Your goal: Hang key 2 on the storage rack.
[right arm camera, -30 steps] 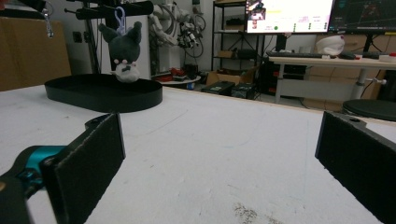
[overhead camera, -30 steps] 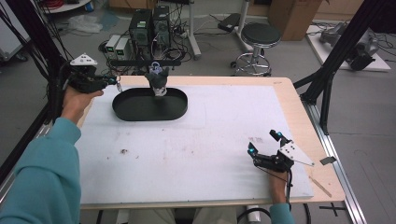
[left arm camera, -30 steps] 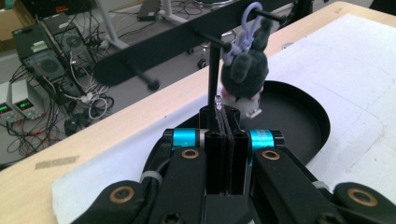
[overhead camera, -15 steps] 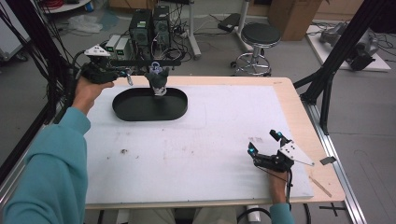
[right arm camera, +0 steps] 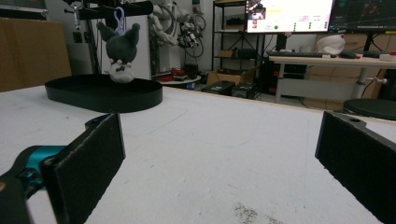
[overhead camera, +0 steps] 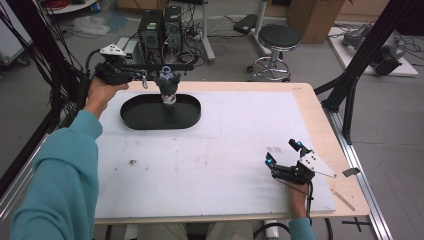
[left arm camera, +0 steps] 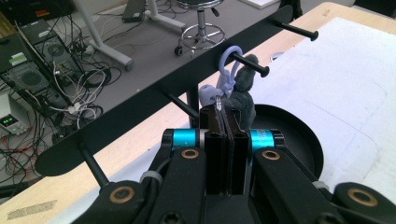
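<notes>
A robotics lab — computer towers (overhead camera: 161, 27) amid tangled cables on the floor beyond the table's (overhead camera: 320, 130) far edge, monitors (right arm camera: 327, 14) on a desk, a robot arm (right arm camera: 180, 28) standing behind, black frame struts — plus a stool (overhead camera: 277, 40).

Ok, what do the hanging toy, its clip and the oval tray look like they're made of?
The toy looks like soft plush: fuzzy dark grey surface, floppy ears. Its clip seems to be smooth lilac plastic, with a slight sheen, looped over a peg. The tray is probably matte black plastic or painted metal; its even, dull rim doesn't settle which.
</notes>
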